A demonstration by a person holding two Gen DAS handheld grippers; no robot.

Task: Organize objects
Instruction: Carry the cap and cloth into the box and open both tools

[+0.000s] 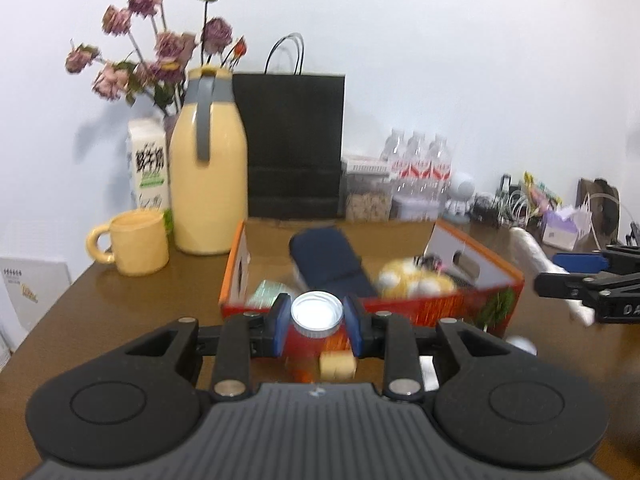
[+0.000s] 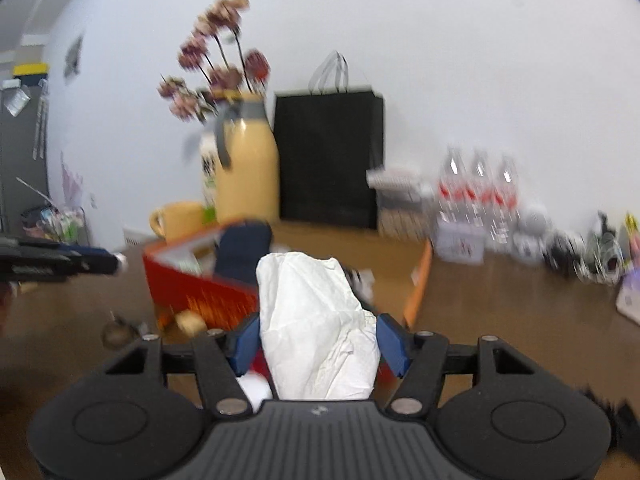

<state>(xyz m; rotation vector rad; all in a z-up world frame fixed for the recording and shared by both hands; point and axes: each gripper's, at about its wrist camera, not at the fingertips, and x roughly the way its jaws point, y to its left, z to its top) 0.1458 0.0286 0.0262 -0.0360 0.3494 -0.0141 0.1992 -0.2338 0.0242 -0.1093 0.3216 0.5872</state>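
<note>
A: Why the jar (image 1: 316, 320) at lower centre?
B: Left gripper (image 1: 317, 326) pinches it, headed for the box (image 1: 472, 304).
A: And right?
B: Right gripper (image 2: 316, 340) clamps a white bag (image 2: 316, 320), centre frame, likely for the same box.

Motion blur smears the yellow-and-white item (image 1: 416, 280) inside the orange box (image 1: 492, 268).

Probably a home. On the table (image 1: 120, 300), a jug (image 1: 210, 184) and flowers (image 1: 160, 52) stand at eleven o'clock. Water bottles (image 1: 418, 164) are at one.
</note>
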